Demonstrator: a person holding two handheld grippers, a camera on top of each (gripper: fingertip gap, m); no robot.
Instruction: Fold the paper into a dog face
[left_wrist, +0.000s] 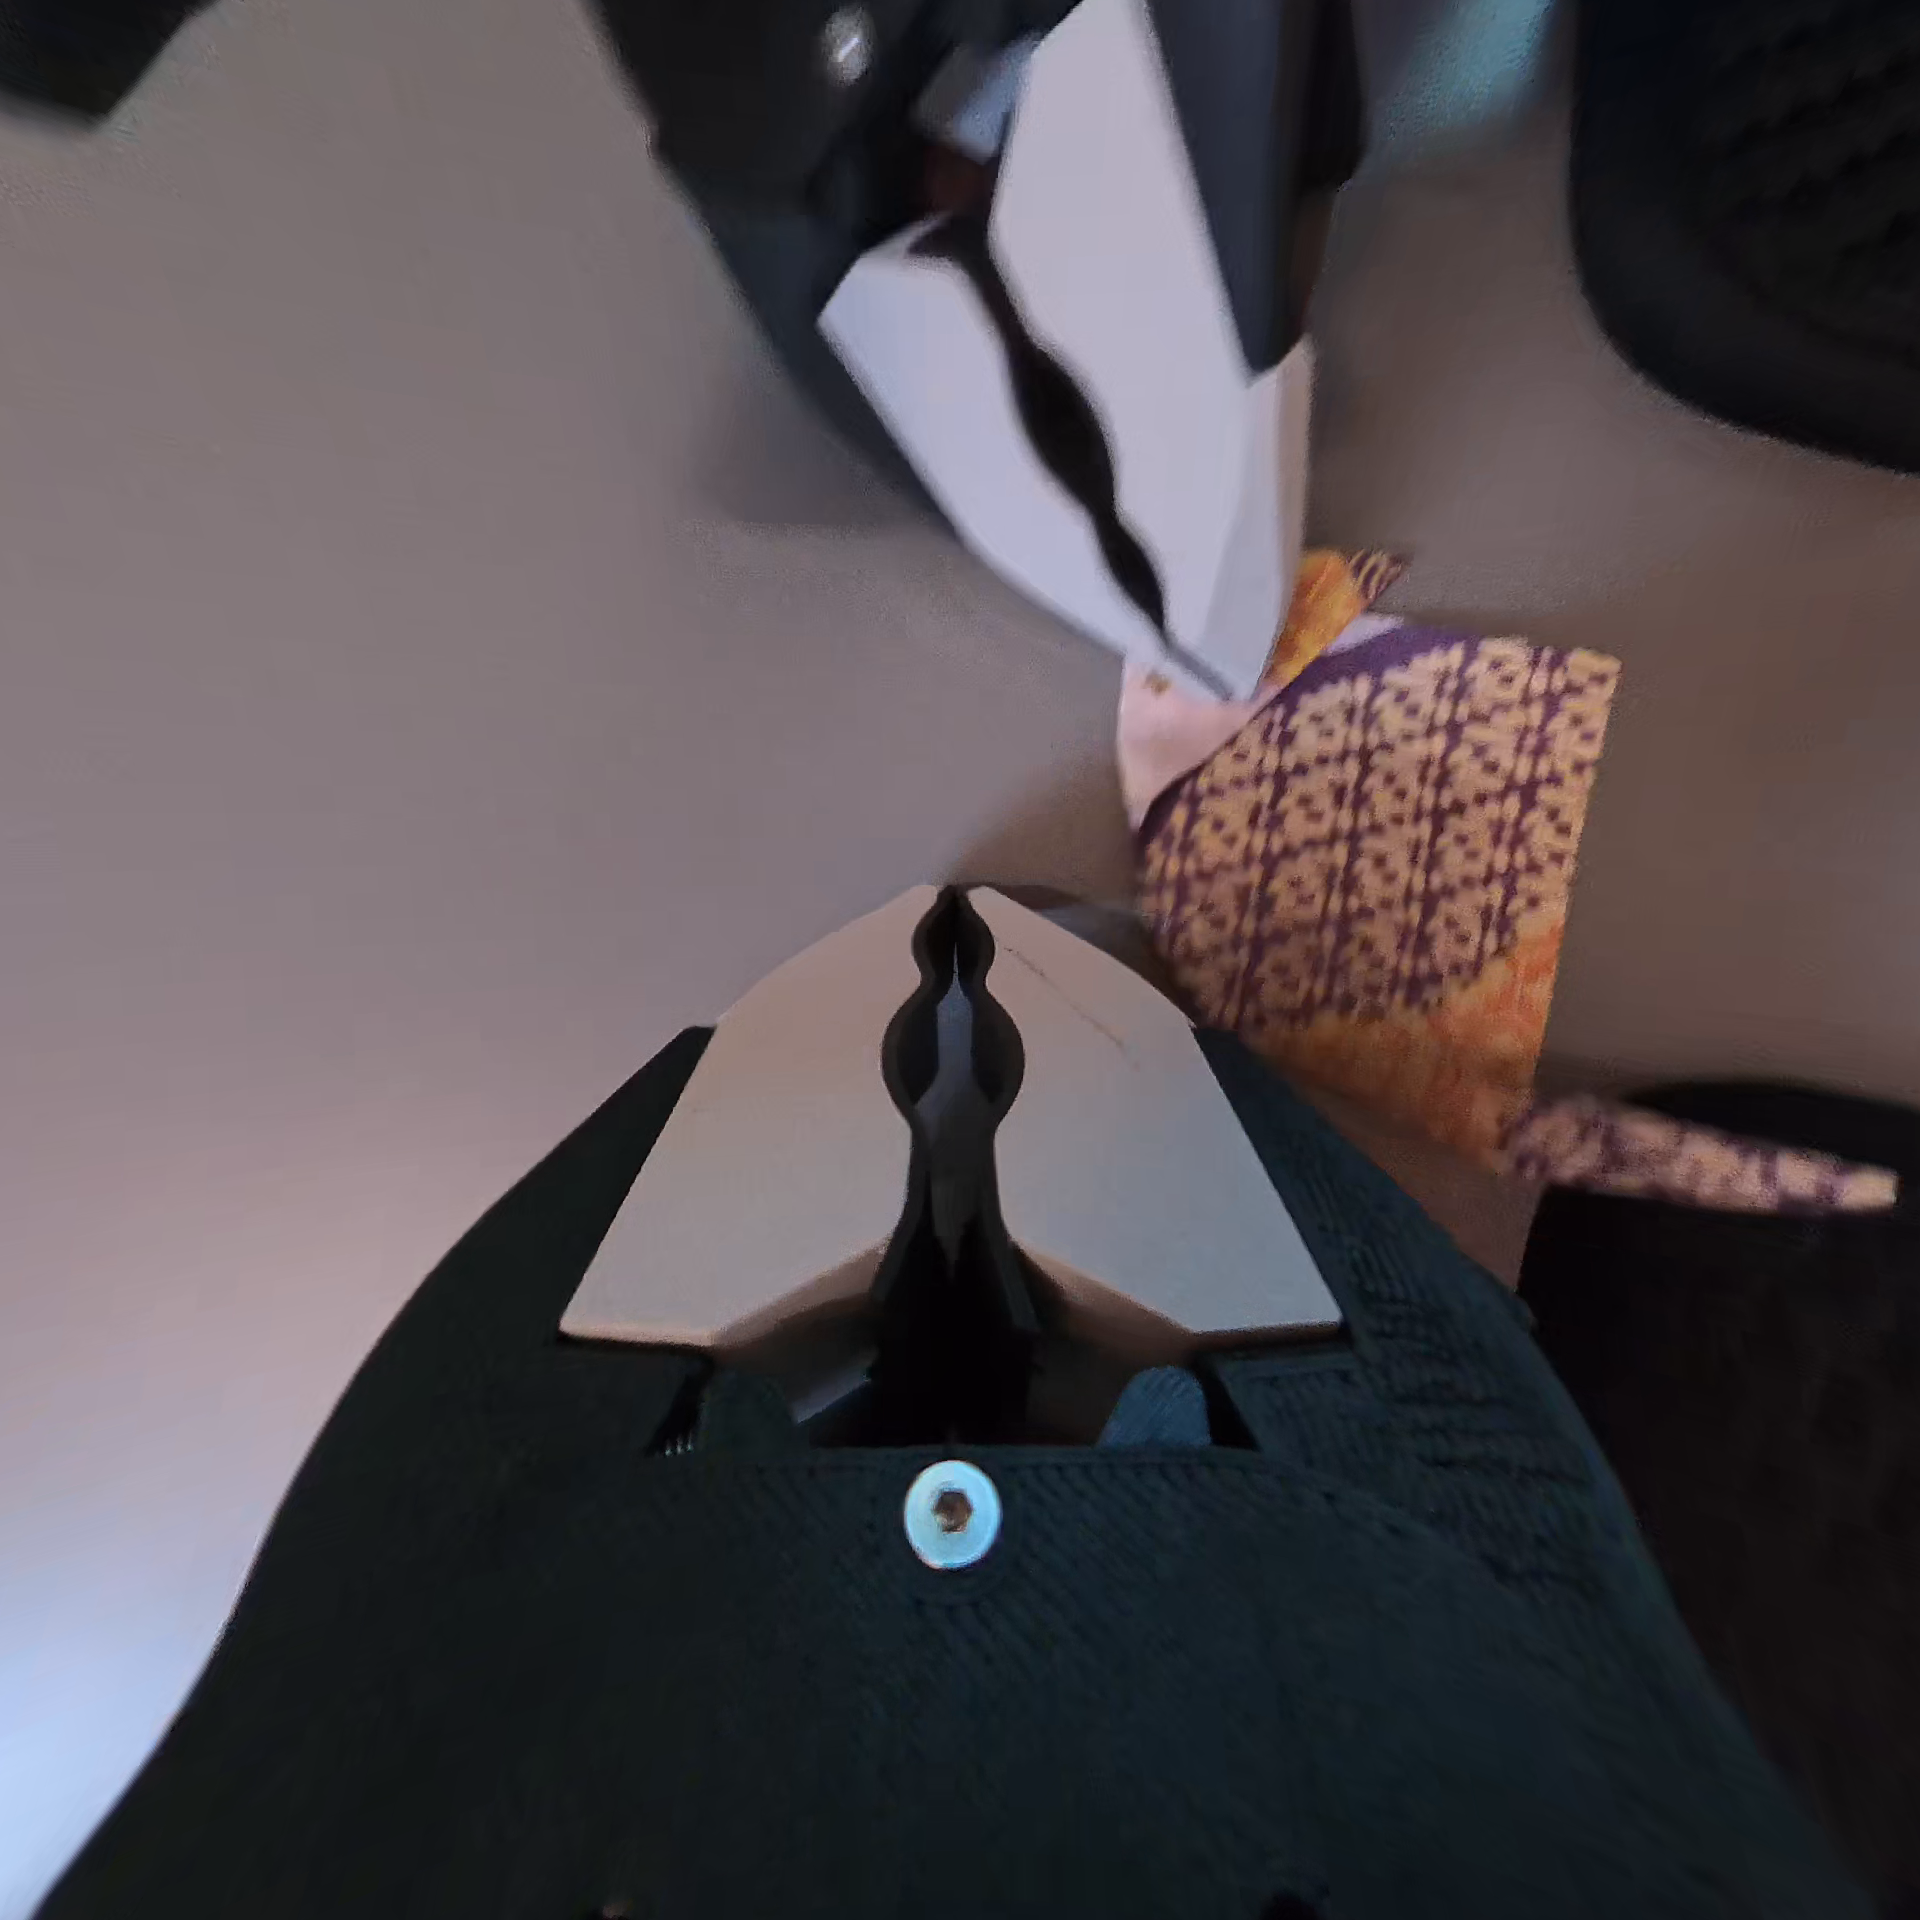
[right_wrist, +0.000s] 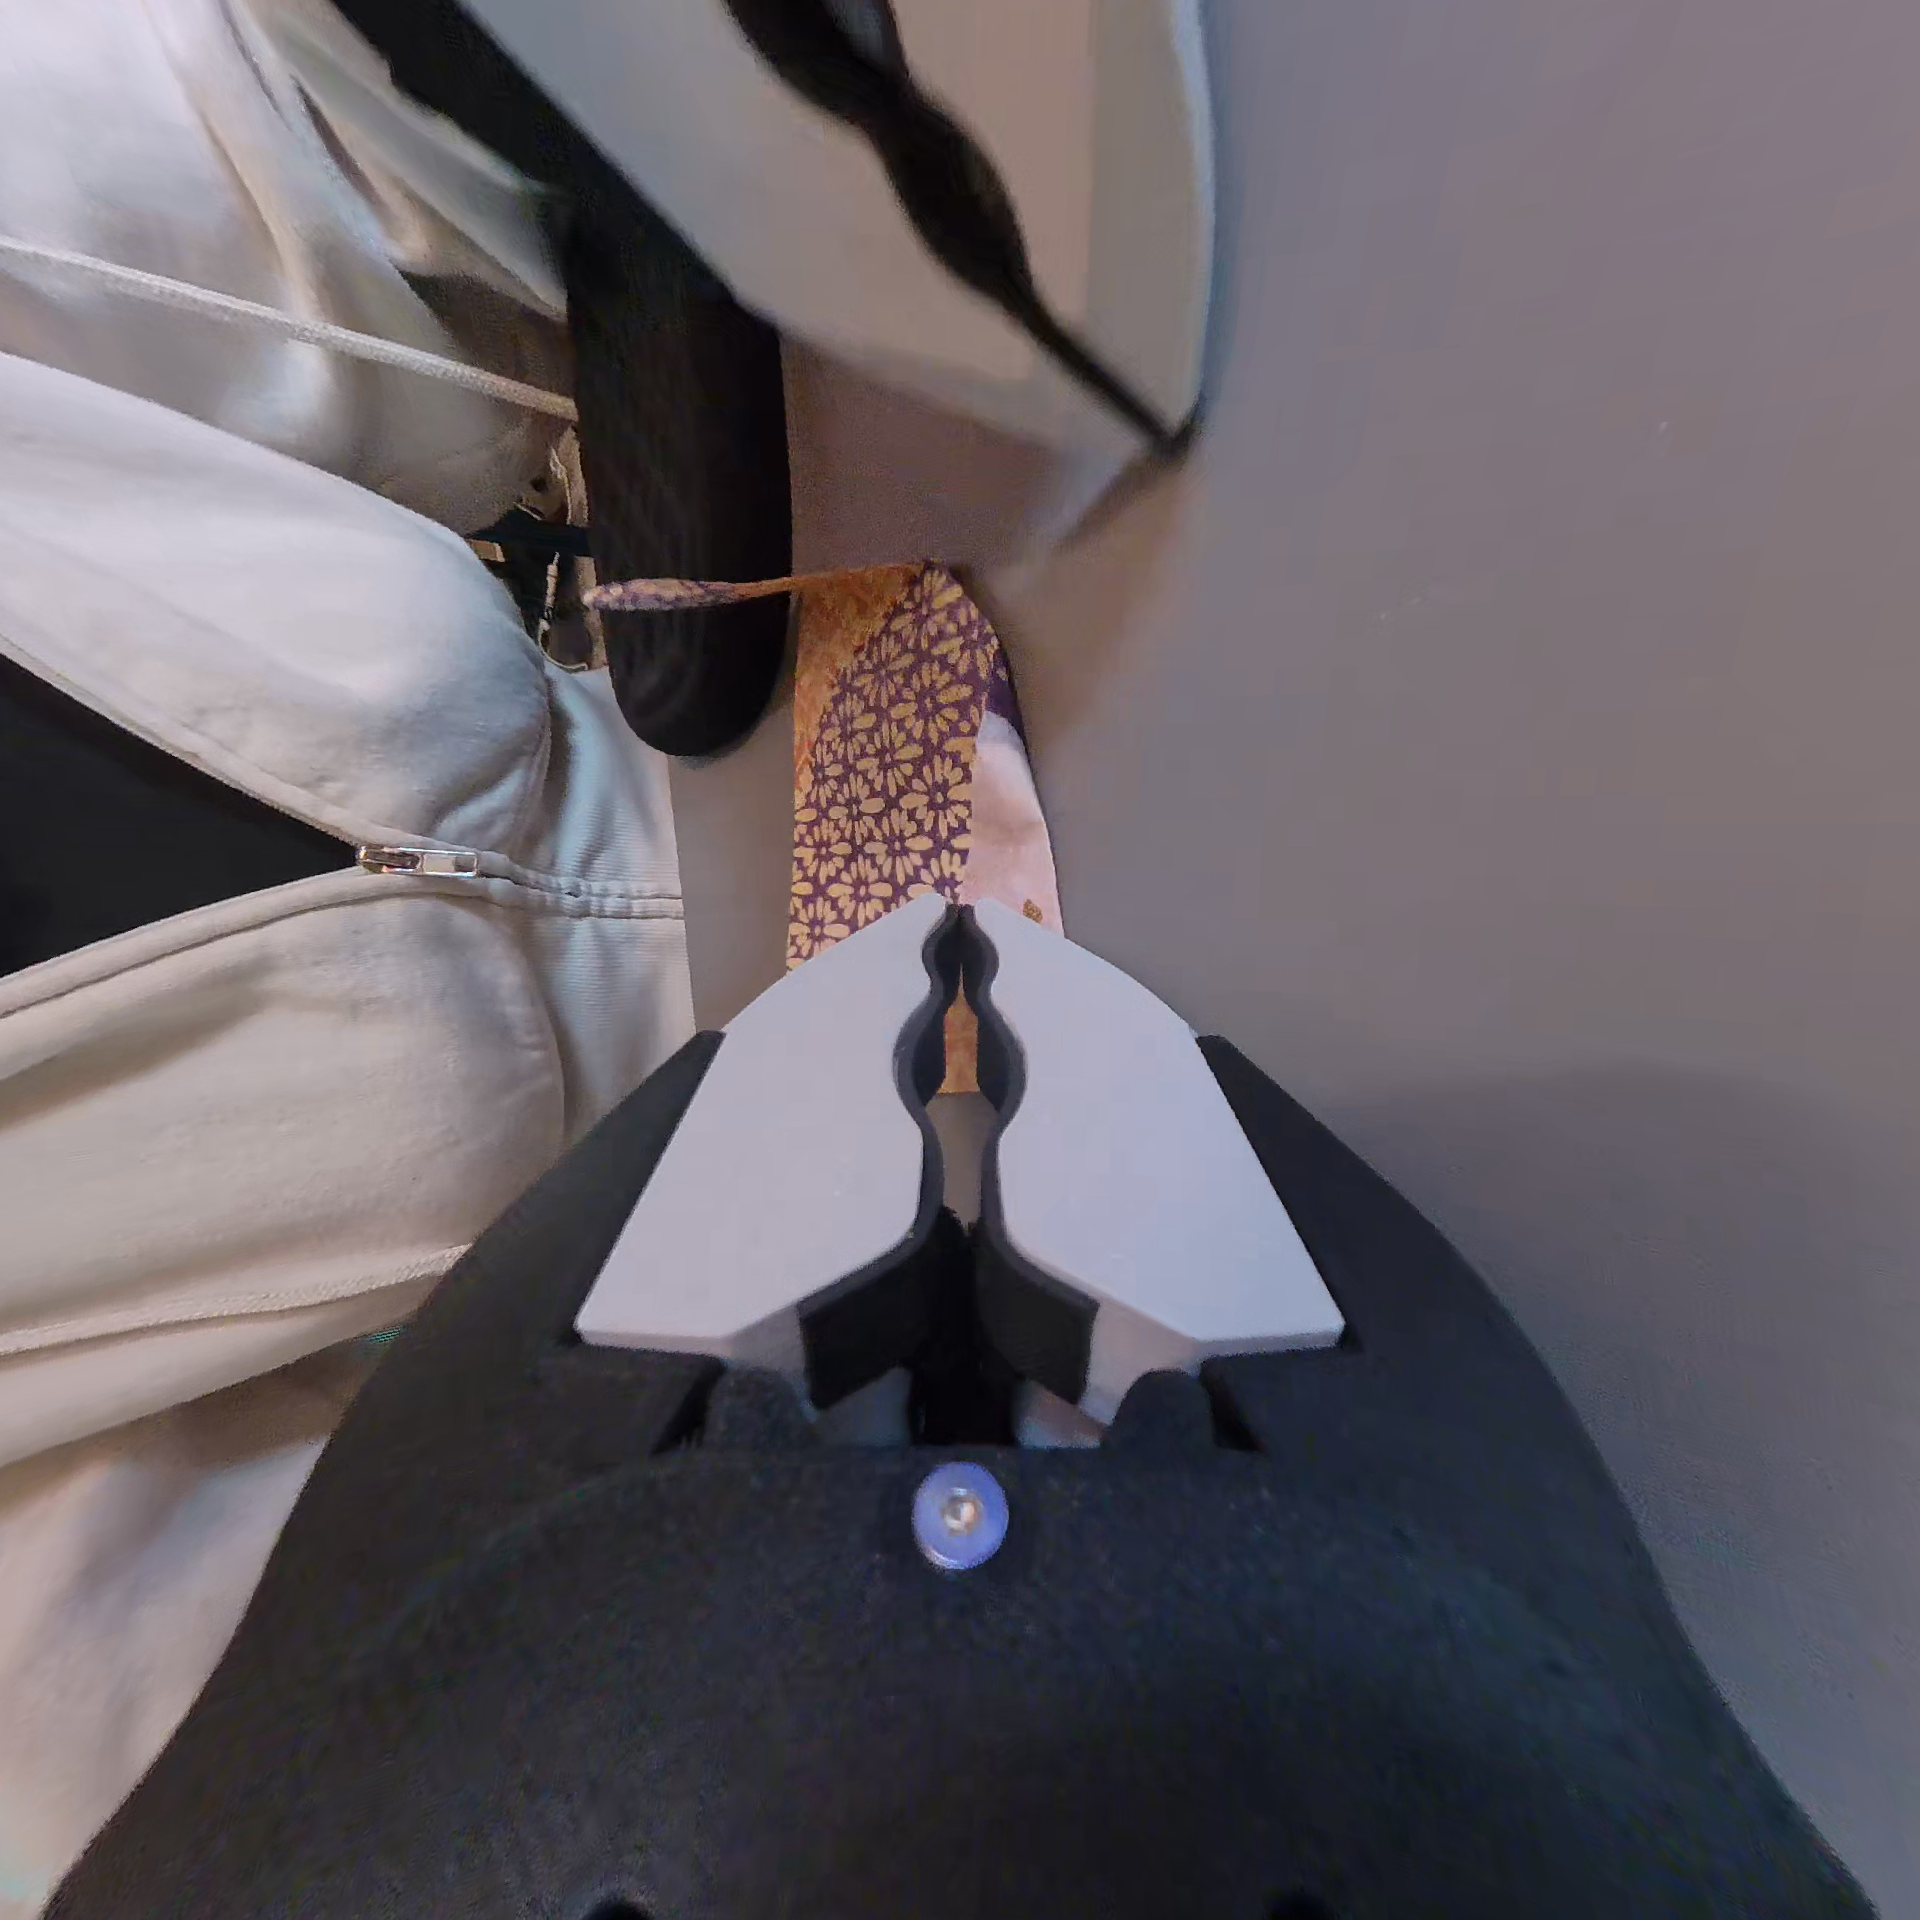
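Observation:
The paper (left_wrist: 1351, 831), purple and gold patterned with a white underside, lies folded on the grey table (left_wrist: 416, 623). One thin flap (left_wrist: 1704, 1153) sticks out past the table edge. My right gripper (left_wrist: 1195, 665) comes down from above, shut, with its tips on the paper's upper left corner beside a white flap. In the right wrist view its tips (right_wrist: 961, 914) are shut over the paper (right_wrist: 894, 790), which shows under them. My left gripper (left_wrist: 951, 904) is shut and empty, just left of the paper. It also shows blurred in the right wrist view (right_wrist: 1164, 436).
A person in a light zipped jacket (right_wrist: 260, 1039) sits close along the table edge in the right wrist view. A dark rounded object (left_wrist: 1766, 208) lies at the far right. Bare table (right_wrist: 1558, 831) stretches to the right.

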